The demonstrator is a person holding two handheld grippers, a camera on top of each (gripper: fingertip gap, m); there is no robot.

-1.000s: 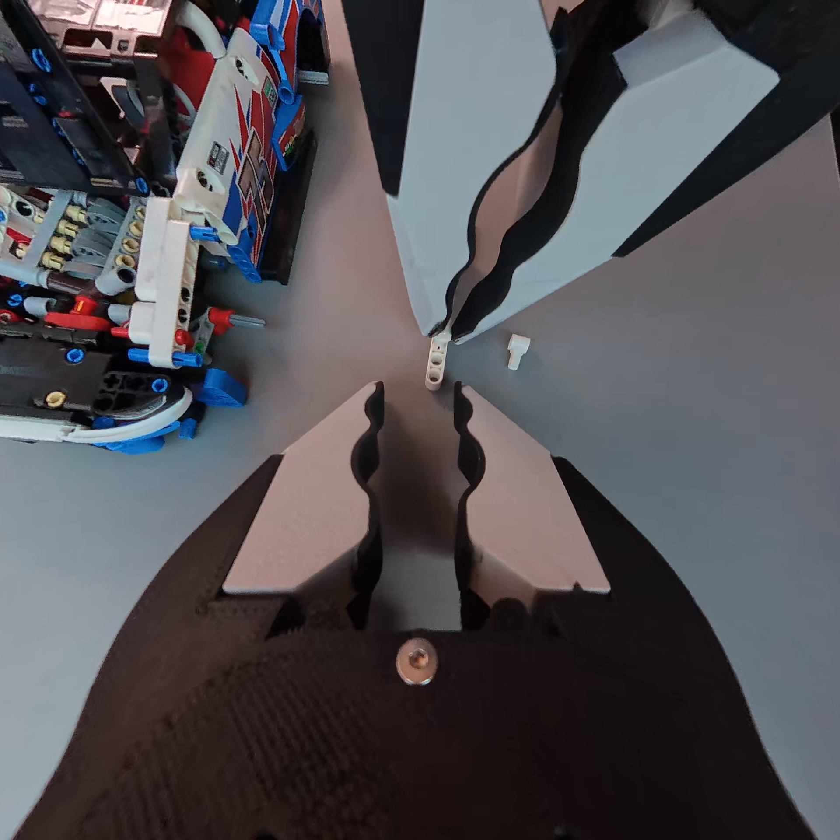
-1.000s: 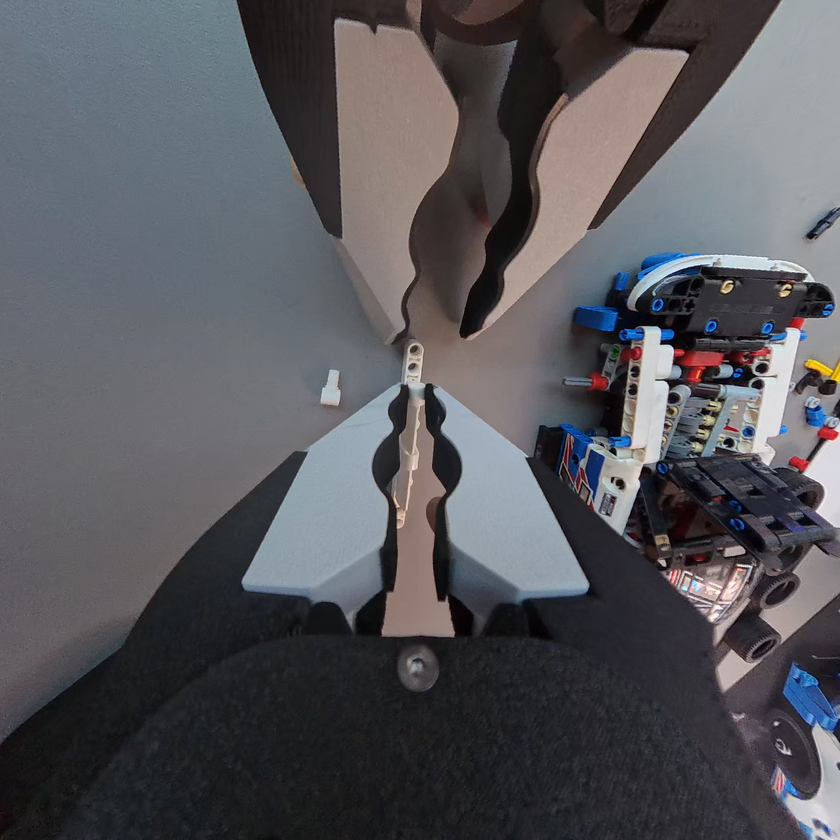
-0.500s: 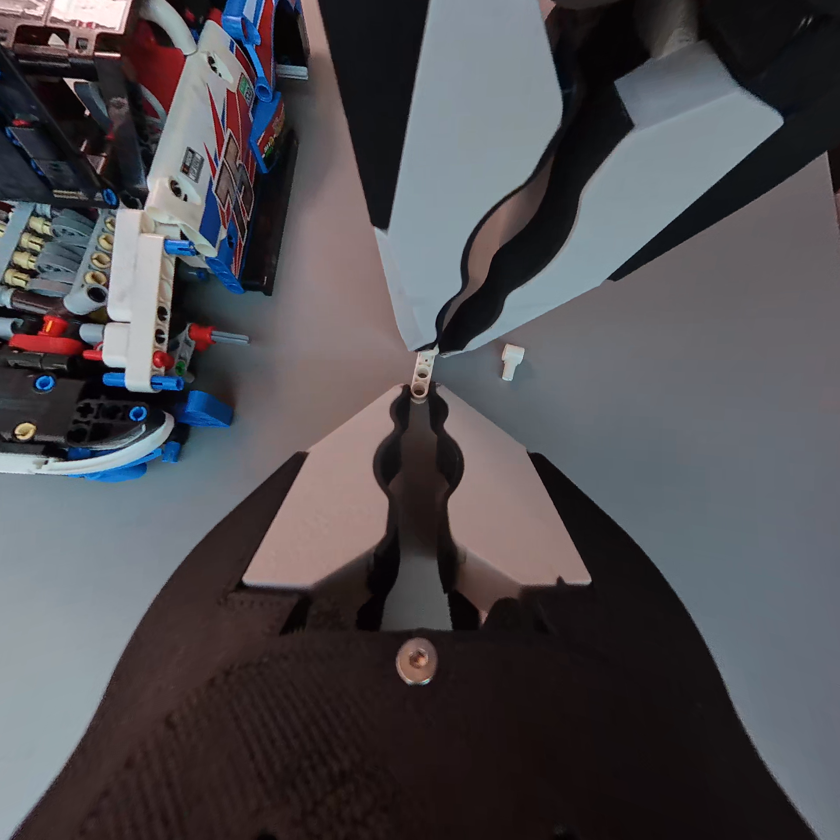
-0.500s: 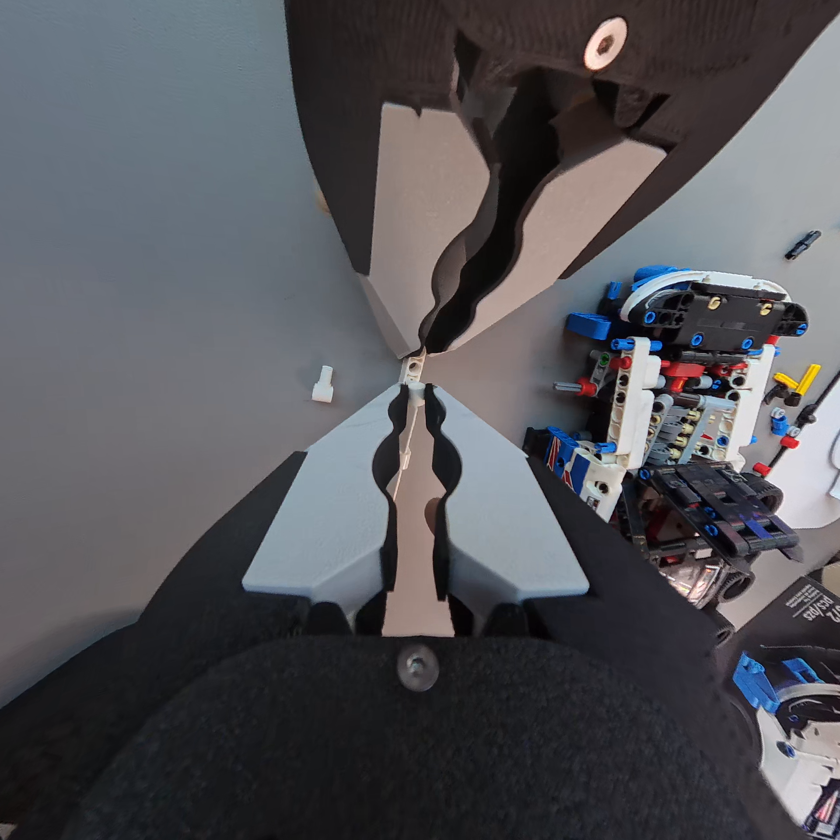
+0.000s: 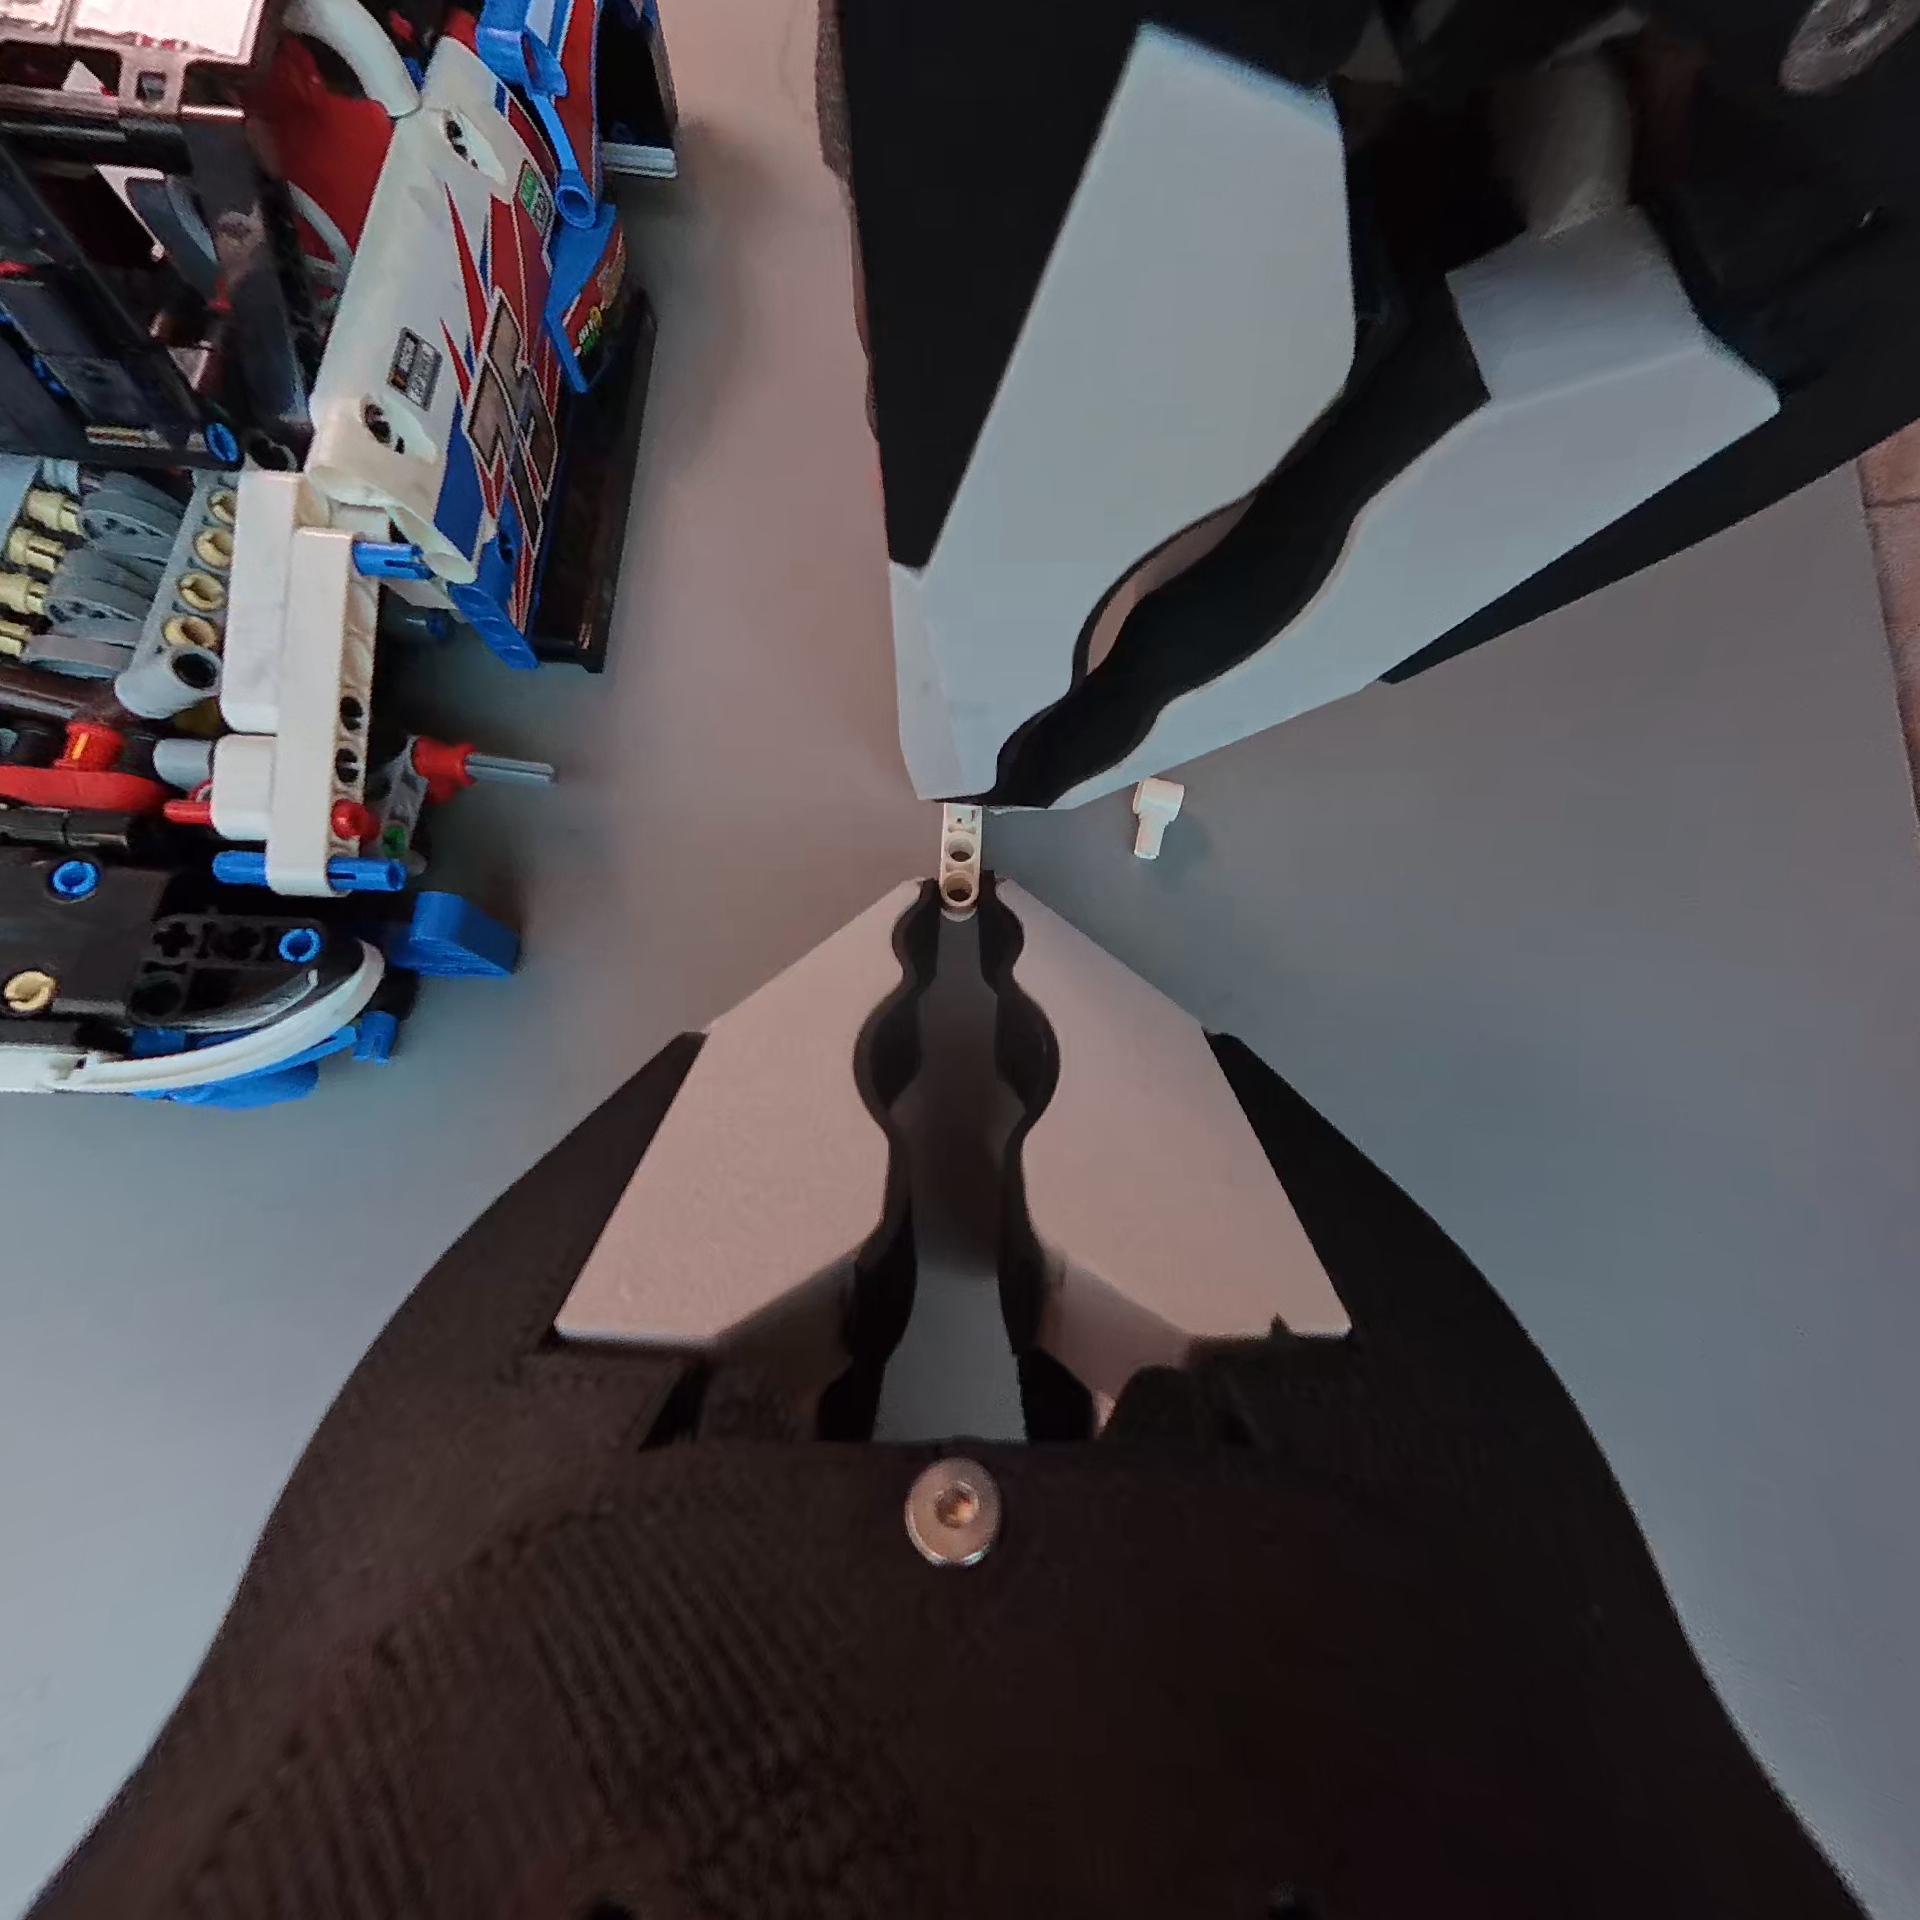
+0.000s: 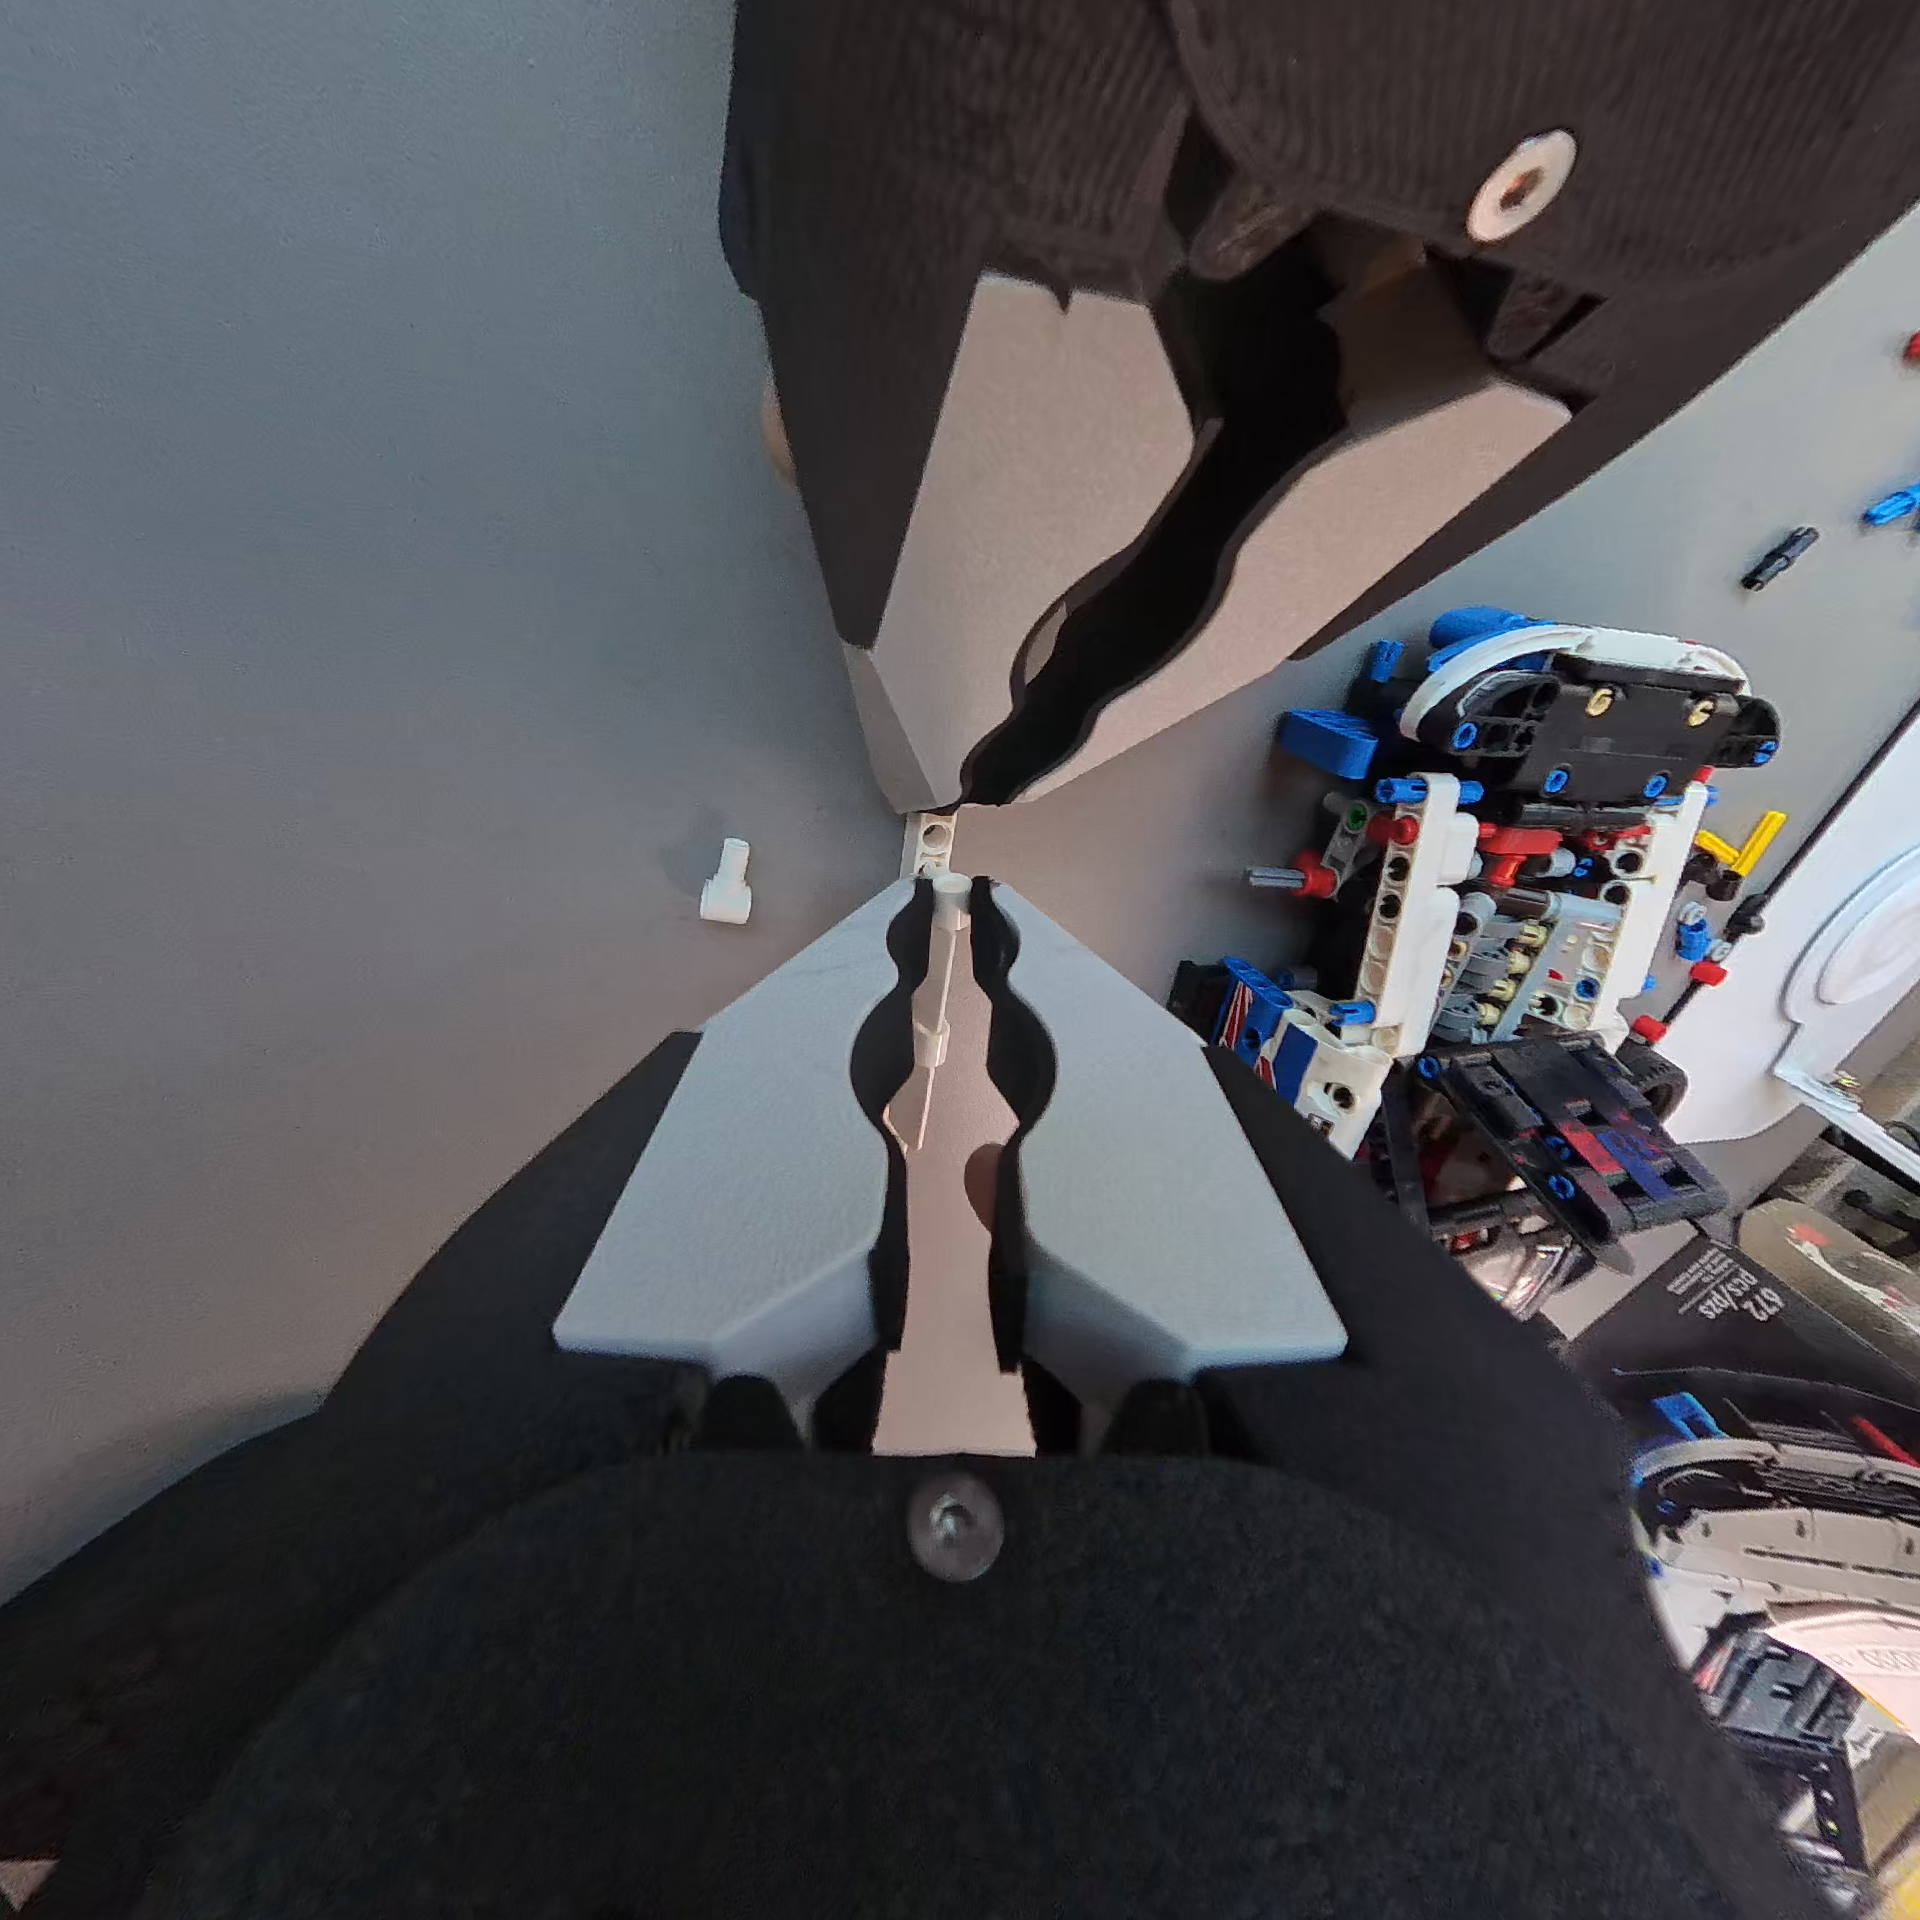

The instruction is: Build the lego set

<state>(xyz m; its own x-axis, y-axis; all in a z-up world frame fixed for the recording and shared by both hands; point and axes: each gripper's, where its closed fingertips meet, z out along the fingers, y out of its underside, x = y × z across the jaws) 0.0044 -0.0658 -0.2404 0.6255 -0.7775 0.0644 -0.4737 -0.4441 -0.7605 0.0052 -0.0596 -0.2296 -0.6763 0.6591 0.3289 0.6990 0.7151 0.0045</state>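
Observation:
A small white holed beam (image 5: 958, 862) hangs between both grippers above the grey table (image 5: 1558, 1039). My left gripper (image 5: 958, 899) is shut on its near end. My right gripper (image 5: 977, 812) comes in from above in the left wrist view, shut on the far end. In the right wrist view my right gripper (image 6: 945, 883) is shut on a long thin white piece (image 6: 930, 1018) that runs back between its fingers. The holed beam (image 6: 932, 844) sticks out past its tips into the left gripper (image 6: 940, 805). A small white connector (image 5: 1156, 831) lies loose on the table, also seen in the right wrist view (image 6: 727, 883).
The partly built blue, white and black lego car (image 5: 312, 623) stands left of the grippers, and at right in the right wrist view (image 6: 1507, 883). Loose black (image 6: 1777, 571) and blue (image 6: 1891, 506) pins lie beyond it. A dark box (image 6: 1766, 1351) lies at lower right. My two grippers' fingertips are within a few centimetres of each other.
My left gripper went from open to shut and moved forward onto the beam's end. The right gripper stayed shut on the white piece.

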